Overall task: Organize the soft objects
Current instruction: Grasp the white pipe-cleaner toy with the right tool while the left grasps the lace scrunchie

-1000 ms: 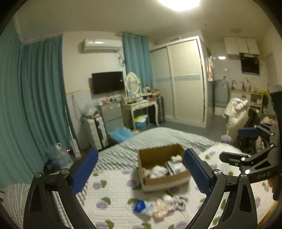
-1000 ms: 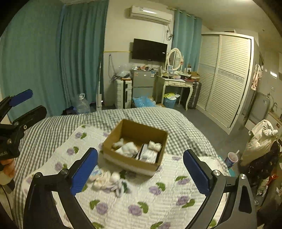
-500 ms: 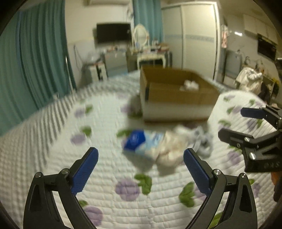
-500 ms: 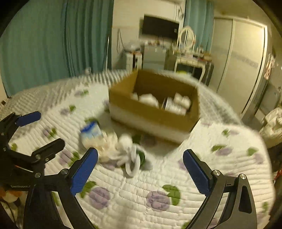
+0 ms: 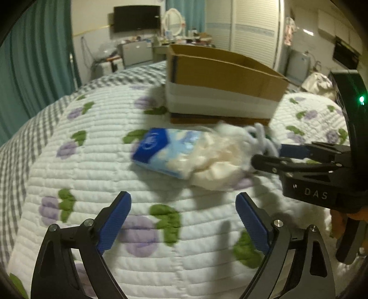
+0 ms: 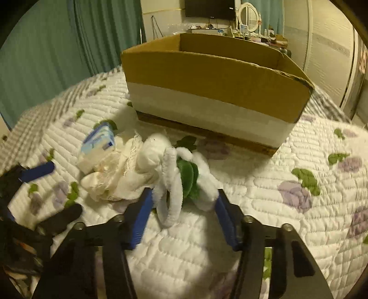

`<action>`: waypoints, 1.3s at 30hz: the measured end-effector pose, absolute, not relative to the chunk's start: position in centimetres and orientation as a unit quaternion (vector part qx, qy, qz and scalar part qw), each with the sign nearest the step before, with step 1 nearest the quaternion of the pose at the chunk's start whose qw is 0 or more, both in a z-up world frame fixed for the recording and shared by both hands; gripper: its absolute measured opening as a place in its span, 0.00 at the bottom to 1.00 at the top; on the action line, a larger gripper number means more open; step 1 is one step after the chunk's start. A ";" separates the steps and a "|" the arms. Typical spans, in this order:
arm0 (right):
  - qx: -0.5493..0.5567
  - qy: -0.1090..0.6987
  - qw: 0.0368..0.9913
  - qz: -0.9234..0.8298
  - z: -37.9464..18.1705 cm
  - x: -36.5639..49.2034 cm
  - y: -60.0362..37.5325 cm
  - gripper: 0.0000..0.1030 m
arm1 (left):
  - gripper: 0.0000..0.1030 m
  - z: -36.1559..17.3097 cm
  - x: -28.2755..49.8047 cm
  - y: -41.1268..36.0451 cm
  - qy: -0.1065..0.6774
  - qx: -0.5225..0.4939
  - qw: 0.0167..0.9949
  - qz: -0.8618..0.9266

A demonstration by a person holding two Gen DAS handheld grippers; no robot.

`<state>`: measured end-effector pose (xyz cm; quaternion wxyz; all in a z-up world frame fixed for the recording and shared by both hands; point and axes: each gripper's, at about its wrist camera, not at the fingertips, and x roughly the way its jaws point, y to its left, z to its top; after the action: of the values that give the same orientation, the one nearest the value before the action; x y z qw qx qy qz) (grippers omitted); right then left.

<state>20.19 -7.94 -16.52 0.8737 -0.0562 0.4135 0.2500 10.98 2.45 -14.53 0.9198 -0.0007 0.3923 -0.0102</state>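
A pile of soft things lies on the floral quilt in front of a cardboard box (image 6: 216,76), which also shows in the left wrist view (image 5: 220,69). The pile holds a blue tissue pack (image 6: 97,143) (image 5: 161,148), a cream lacy cloth (image 6: 115,177) (image 5: 214,163) and a white-and-green fuzzy toy (image 6: 179,174) (image 5: 260,138). My right gripper (image 6: 182,202) is partly closed, its blue pads on either side of the toy's fuzzy loops, not clamped. My left gripper (image 5: 182,214) is open and empty, low over the quilt, short of the tissue pack.
The quilt (image 6: 276,184) covers the bed. Teal curtains (image 5: 34,57) hang at left. A TV (image 5: 136,18), a dresser with a mirror and a white wardrobe (image 5: 253,27) stand at the far wall. The box's contents are hidden behind its near wall.
Both grippers have dropped from high above the bed to just over the quilt. The right gripper's jaws have narrowed around the fuzzy toy. The left gripper stays open.
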 end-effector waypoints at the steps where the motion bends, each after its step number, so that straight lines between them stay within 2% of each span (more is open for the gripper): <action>1: -0.050 0.412 0.875 0.250 -16.3 20.0 -8.1 0.47 | 0.89 -14.5 11.1 1.9 0.395 -0.003 0.919 -0.016; 3: -0.040 0.408 0.880 0.238 -16.0 19.7 -9.1 0.45 | 0.74 -14.5 11.5 1.2 0.400 -0.007 0.916 -0.023; 4: -0.029 0.405 0.885 0.229 -15.8 19.6 -9.8 0.44 | 0.71 -14.5 11.8 1.0 0.403 -0.008 0.915 -0.026; 5: -0.014 0.402 0.888 0.221 -15.7 19.5 -10.5 0.37 | 0.71 -14.5 12.2 0.5 0.406 -0.011 0.913 -0.031; 6: -0.003 0.400 0.891 0.216 -15.5 19.4 -11.1 0.20 | 0.70 -14.6 12.5 0.2 0.406 -0.013 0.913 -0.035; 7: 0.011 0.400 0.892 0.212 -15.4 19.4 -11.8 0.21 | 0.69 -14.6 12.8 0.0 0.406 -0.015 0.913 -0.038; 9: 0.014 0.398 0.895 0.202 -15.3 19.6 -12.6 0.21 | 0.54 -14.7 13.6 -0.4 0.410 -0.016 0.911 -0.044; 11: 0.002 0.396 0.898 0.191 -15.2 19.7 -12.9 0.21 | 0.53 -15.1 14.8 -0.5 0.415 -0.016 0.909 -0.037; 15: 0.031 0.395 0.897 0.197 -15.4 20.1 -14.0 0.20 | 0.30 -15.5 15.9 0.1 0.418 -0.026 0.908 -0.029; 20: 0.029 0.388 0.901 0.189 -15.0 19.9 -14.7 0.20 | 0.19 -15.3 14.7 -0.1 0.410 -0.015 0.911 -0.033; 29: 0.020 0.359 0.915 0.182 -11.4 17.3 -15.7 0.20 | 0.16 -12.6 10.6 -1.4 0.394 -0.014 0.917 -0.060; 39: -0.002 0.322 0.930 0.180 -6.4 11.3 -16.3 0.20 | 0.15 -4.9 5.4 -2.7 0.323 -0.008 0.942 -0.086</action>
<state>11.28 -16.25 -6.39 0.9295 -0.0017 0.3221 0.1796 5.44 -2.69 -4.93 0.9424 -0.0079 0.3230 -0.0860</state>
